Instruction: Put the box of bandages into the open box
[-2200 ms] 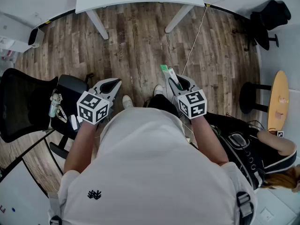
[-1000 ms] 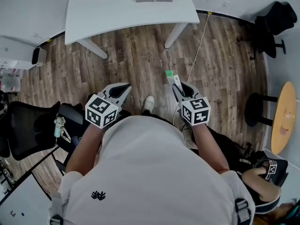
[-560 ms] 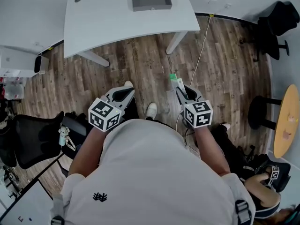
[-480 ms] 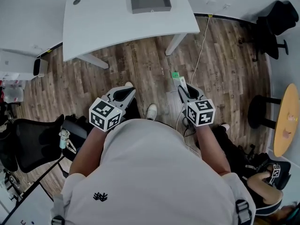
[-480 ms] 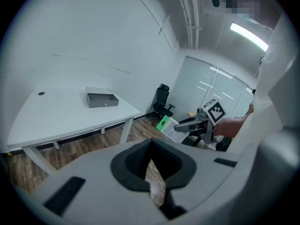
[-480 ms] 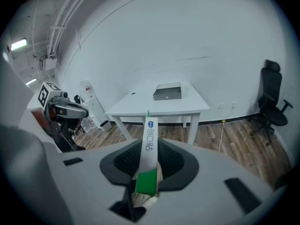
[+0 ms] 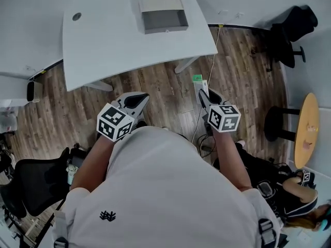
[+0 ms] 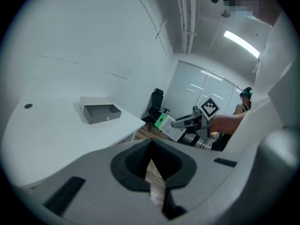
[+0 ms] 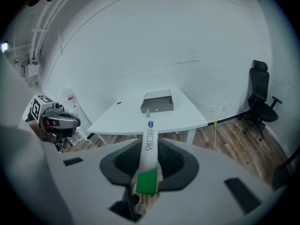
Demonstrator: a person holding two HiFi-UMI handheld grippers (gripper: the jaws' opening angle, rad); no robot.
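The box of bandages (image 7: 198, 84) is a slim white carton with a green end. My right gripper (image 7: 204, 94) is shut on it and holds it above the wooden floor, short of the table. In the right gripper view the box of bandages (image 9: 149, 130) sticks out forward between the jaws of the right gripper (image 9: 150, 147), pointing at the open box (image 9: 157, 102). The open box (image 7: 163, 18) is grey and sits on the white table (image 7: 103, 40), its lid behind it. My left gripper (image 7: 138, 95) hangs shut and empty, level with the right one. From the left gripper (image 8: 151, 143) the open box (image 8: 99, 111) lies ahead to the left.
The table's legs (image 7: 183, 66) stand between me and the tabletop. A cable (image 7: 206, 94) runs over the floor. A black office chair (image 7: 292, 32) is at the right, a round wooden stool (image 7: 305, 123) nearer. A seated person (image 7: 289, 192) is low at the right.
The view has moved toward the table: the table and open box now sit lower and closer. Both grippers keep their pose, and the right one still holds the box of bandages.
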